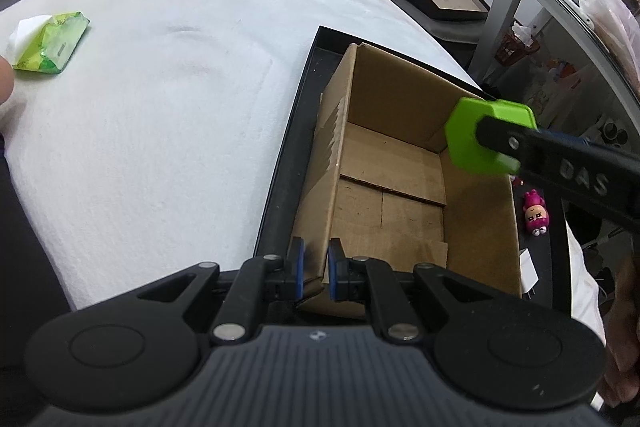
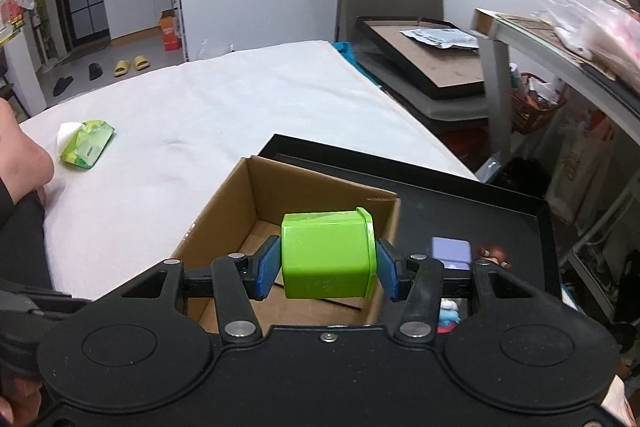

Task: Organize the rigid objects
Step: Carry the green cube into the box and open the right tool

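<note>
My left hand-held gripper [image 1: 316,269] is clamped shut on the near wall of the cardboard box [image 1: 400,187], which stands in a black tray [image 2: 480,211] on the white-covered table [image 1: 160,107]. My right hand-held gripper [image 2: 327,269] grips a green container [image 2: 326,255] (tipped on its side) above the open box, while a pink figure [image 1: 535,213] lies in the tray beside the box.

surface: white padded table [image 1: 180,115] | lying on it: black tray [image 1: 280,187] sitting just beyond left fingers [image 1: 297,259], green wipes pack [image 1: 52,43] lying far left, well apart from them
</note>
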`<control>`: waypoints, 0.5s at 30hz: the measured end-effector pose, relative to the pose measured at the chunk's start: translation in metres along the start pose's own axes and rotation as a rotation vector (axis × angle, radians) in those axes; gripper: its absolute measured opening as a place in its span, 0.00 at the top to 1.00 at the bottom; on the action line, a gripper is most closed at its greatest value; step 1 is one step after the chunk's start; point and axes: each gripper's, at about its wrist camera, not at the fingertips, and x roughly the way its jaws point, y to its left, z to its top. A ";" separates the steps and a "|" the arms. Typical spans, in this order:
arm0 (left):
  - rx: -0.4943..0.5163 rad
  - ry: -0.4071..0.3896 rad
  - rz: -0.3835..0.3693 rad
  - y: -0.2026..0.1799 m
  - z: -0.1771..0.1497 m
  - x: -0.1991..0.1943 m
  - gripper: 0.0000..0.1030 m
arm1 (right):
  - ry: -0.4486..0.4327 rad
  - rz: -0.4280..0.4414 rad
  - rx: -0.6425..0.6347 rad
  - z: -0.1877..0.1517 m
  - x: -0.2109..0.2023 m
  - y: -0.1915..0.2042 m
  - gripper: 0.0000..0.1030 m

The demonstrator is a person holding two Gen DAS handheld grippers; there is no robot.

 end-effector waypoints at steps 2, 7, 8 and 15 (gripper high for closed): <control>-0.001 -0.002 0.006 0.000 0.000 0.001 0.90 | -0.003 0.009 -0.006 0.003 0.004 0.002 0.52; -0.005 -0.001 0.018 -0.001 0.000 0.001 0.90 | -0.001 0.028 -0.024 0.010 0.015 0.004 0.52; -0.007 0.000 0.019 -0.002 0.000 0.001 0.90 | -0.003 0.034 -0.032 0.011 0.016 0.006 0.52; -0.001 0.003 0.030 -0.006 0.001 0.001 0.90 | -0.036 0.025 -0.049 0.030 0.019 0.013 0.42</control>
